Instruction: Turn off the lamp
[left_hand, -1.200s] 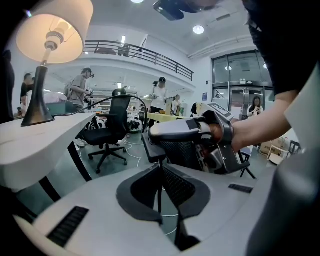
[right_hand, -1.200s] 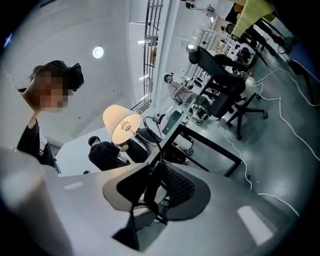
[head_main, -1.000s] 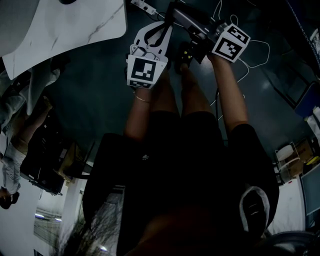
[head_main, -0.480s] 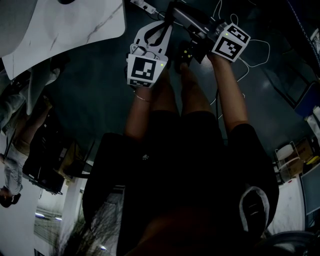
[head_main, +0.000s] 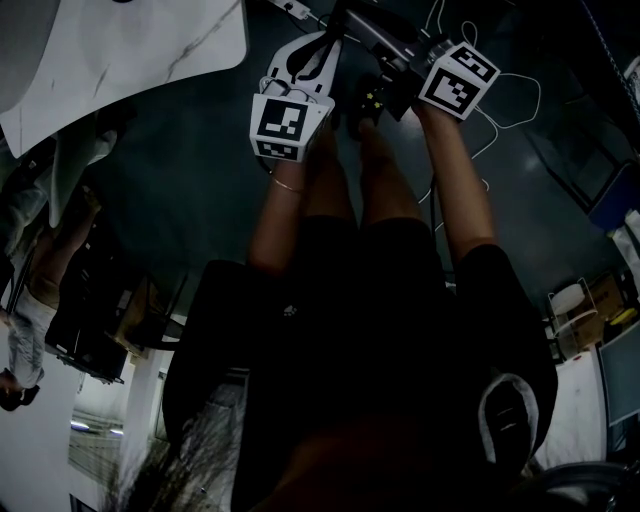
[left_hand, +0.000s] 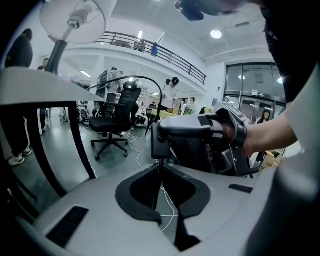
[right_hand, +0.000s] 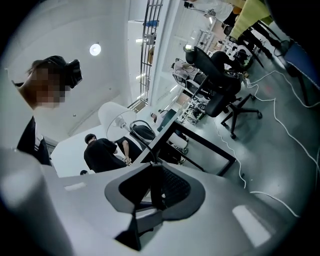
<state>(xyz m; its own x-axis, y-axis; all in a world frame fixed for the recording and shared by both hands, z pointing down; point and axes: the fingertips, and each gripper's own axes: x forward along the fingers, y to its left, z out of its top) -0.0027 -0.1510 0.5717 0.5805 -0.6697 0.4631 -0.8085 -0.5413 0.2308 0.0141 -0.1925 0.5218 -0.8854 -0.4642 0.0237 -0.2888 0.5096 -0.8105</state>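
A black inline switch (left_hand: 160, 142) hangs on a thin lamp cord (left_hand: 160, 176). My left gripper (left_hand: 160, 167) is shut on the cord just below the switch. My right gripper (left_hand: 186, 126) comes in level from the right, its jaws closing with the switch between them. In the right gripper view, a dark bar stands between the jaws of the right gripper (right_hand: 152, 172), against the mesh pad. The white lamp (left_hand: 72, 20) stands on the white table (left_hand: 35, 82), seen again as the lamp (right_hand: 114, 118) with its curved neck. Both grippers meet at the top of the head view, near the left gripper (head_main: 322, 48).
A black office chair (left_hand: 117, 117) stands behind the switch. White cables (head_main: 500, 110) trail over the dark floor. The table's black legs (left_hand: 80, 150) rise at the left. A black desk frame (right_hand: 200, 145) and several people (right_hand: 102, 152) are in the background.
The left gripper has rolled a little, and its marker cube has shifted slightly up in the head view. The right gripper has stayed where it was.
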